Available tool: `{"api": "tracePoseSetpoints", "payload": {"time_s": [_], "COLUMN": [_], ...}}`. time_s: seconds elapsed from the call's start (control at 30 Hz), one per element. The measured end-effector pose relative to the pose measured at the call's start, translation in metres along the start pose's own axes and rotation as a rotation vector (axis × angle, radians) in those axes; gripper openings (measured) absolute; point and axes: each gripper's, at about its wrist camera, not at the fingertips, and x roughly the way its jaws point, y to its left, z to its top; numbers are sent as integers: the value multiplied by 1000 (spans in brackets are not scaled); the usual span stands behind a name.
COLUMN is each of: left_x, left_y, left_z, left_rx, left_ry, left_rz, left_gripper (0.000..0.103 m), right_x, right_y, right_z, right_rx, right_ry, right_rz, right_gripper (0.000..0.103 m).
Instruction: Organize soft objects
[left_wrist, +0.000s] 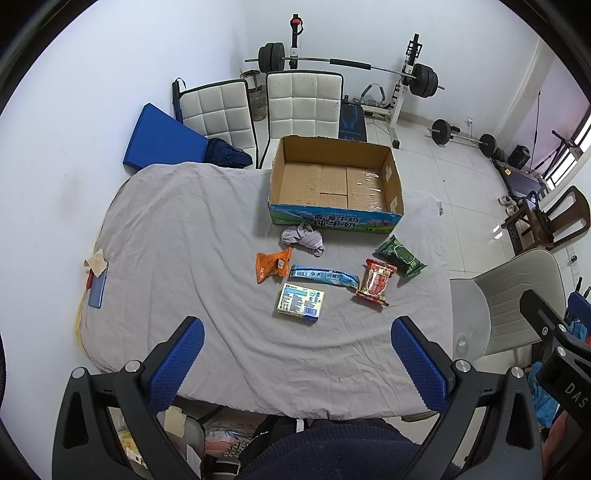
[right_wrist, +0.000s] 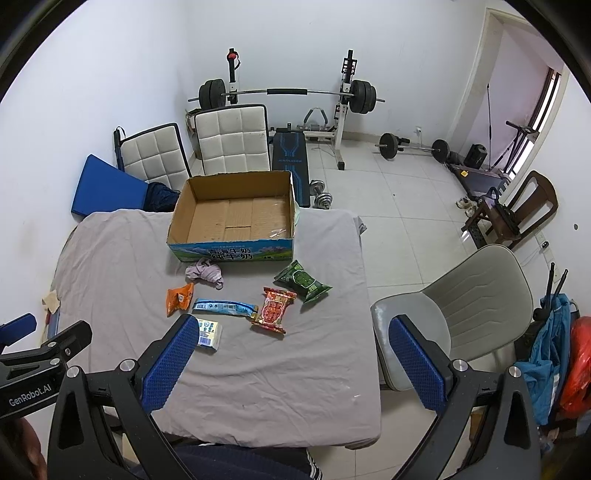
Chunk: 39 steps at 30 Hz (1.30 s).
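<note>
An empty cardboard box (left_wrist: 334, 181) (right_wrist: 236, 218) stands at the far side of the grey-covered table (left_wrist: 184, 240) (right_wrist: 295, 369). In front of it lie a crumpled lilac cloth (left_wrist: 303, 238) (right_wrist: 205, 275), an orange packet (left_wrist: 272, 264) (right_wrist: 179, 297), a long blue packet (left_wrist: 324, 275) (right_wrist: 225, 307), a small yellow-blue box (left_wrist: 301, 302) (right_wrist: 209, 334), a red packet (left_wrist: 376, 282) (right_wrist: 274, 310) and a green packet (left_wrist: 400, 254) (right_wrist: 303, 281). My left gripper (left_wrist: 297, 352) is open and empty above the near table edge. My right gripper (right_wrist: 291, 352) is open and empty, well short of the items.
Two white padded chairs (left_wrist: 303, 103) (right_wrist: 232, 138) stand behind the table, a grey chair (left_wrist: 517, 306) (right_wrist: 461, 317) at its right. A phone (left_wrist: 96, 290) and a tissue lie at the left edge. A blue pad (left_wrist: 162, 138) leans on the wall. Barbell rack (left_wrist: 351, 66) at back.
</note>
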Motion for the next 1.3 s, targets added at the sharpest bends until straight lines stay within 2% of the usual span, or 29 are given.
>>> {"api": "tracePoseSetpoints", "payload": {"time_s": [1.3], "left_x": [-10], "left_y": [1], "left_z": [-2], "left_rx": [-21], "left_ry": [-31], "left_rz": [-1], "left_gripper": [103], "right_x": [-9], "right_y": [3], "right_z": [7], "right_rx": [-14], "right_ry": [-18], "right_rz": [2], "right_gripper": [103]}}
